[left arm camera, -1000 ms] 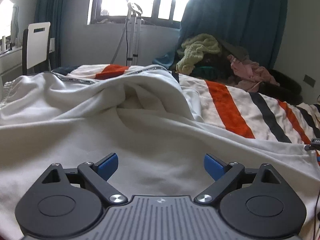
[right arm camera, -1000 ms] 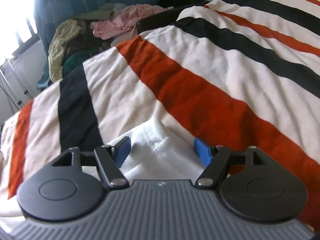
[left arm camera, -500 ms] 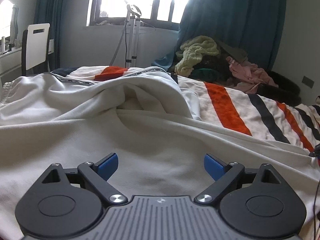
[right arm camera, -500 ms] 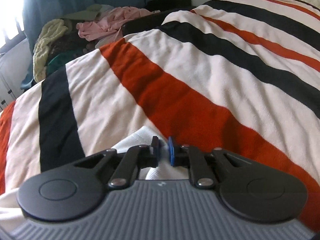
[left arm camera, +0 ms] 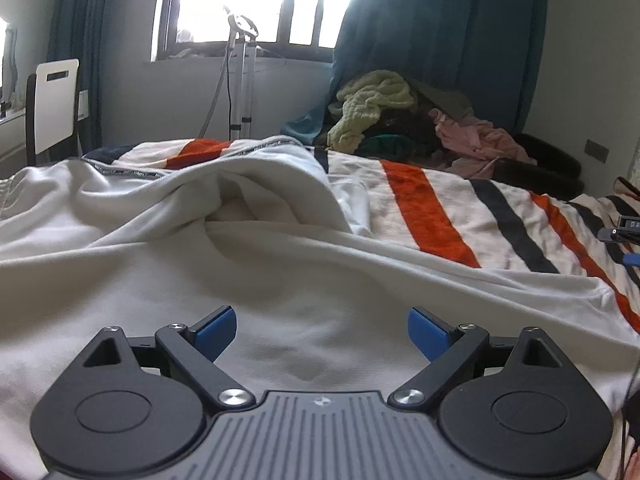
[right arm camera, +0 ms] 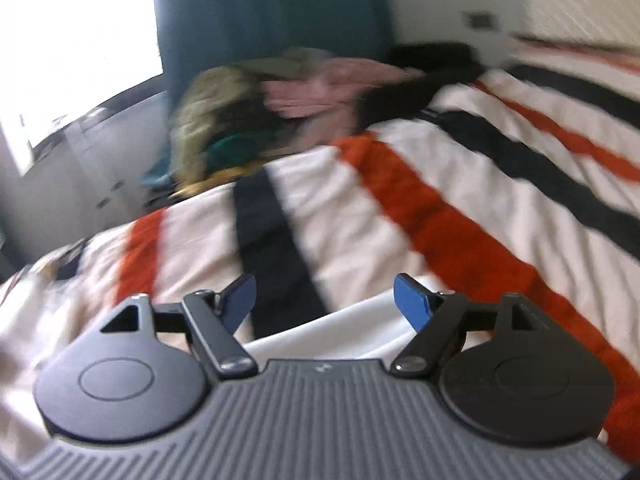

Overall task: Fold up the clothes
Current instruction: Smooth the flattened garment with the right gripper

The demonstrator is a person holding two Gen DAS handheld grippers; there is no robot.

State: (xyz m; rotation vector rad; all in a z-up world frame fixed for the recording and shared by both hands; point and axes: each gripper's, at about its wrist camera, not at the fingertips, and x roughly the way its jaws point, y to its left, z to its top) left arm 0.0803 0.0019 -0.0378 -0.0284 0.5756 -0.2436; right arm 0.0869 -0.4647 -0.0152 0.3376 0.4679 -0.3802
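Nearest, my left claw (left arm camera: 322,332) hangs low over the white garment (left arm camera: 248,264), its blue pads spread wide and gripping nothing. The cloth lies rumpled across the striped bed (left arm camera: 424,204), with a raised ridge and a deep crease just beyond the pads.

My right claw (right arm camera: 324,300) is likewise parted and empty; a white edge of the garment (right arm camera: 344,328) shows just under its pads (this view is smeared, so I cannot tell whether the pads touch the cloth). In the left view the right claw appears only as a sliver at the frame's edge.

Risks, as I judge them:
- If I close either claw now, the loose bunching could feed several layers into the pads, so a fold drags the whole heap.
- With neither claw gripping, the hem may lie uneven, and a fold begun from here would come out skewed.
- A fast-moving right claw could overshoot the edge and pinch the bed cover instead.

Farther off, a clothes pile (left arm camera: 404,120) rests at the bed's far side, near the curtain (left arm camera: 436,40); a chair (left arm camera: 52,108) stands by the window (left arm camera: 260,0).
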